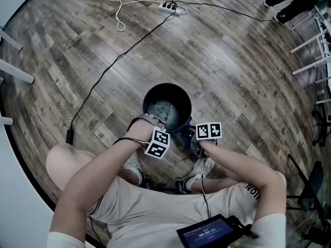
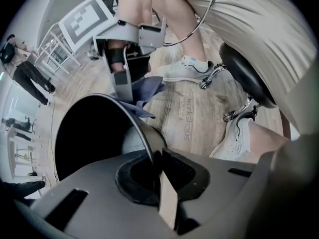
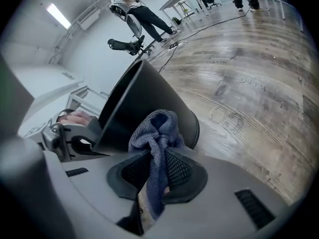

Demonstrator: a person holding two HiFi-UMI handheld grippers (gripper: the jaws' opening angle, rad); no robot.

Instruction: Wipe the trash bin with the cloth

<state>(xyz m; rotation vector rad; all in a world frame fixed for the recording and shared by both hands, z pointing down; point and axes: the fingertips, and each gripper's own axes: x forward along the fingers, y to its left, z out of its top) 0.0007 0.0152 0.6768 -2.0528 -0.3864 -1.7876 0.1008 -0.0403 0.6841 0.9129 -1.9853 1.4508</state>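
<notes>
Bin held, cloth at its side

The bin (image 1: 178, 98) stands upright, mouth up; the left gripper (image 2: 158, 169) pinches its rim, and the right gripper (image 3: 152, 169) clamps the bunched cloth (image 3: 158, 127) beside its wall.

The wood-plank floor (image 1: 232, 76) carries everything here. Near its middle sits a dark, round trash bin (image 1: 155, 93), mouth up, with two pale sneakers (image 1: 135, 165) planted just beside it (on the near side). Toward the floor's far edge lies a power strip (image 1: 170, 6) — a white cord (image 1: 120, 14) loops beside it, and a black cable (image 1: 111, 66) runs toward the left edge, ending in what may be a plug (image 1: 69, 136).
</notes>
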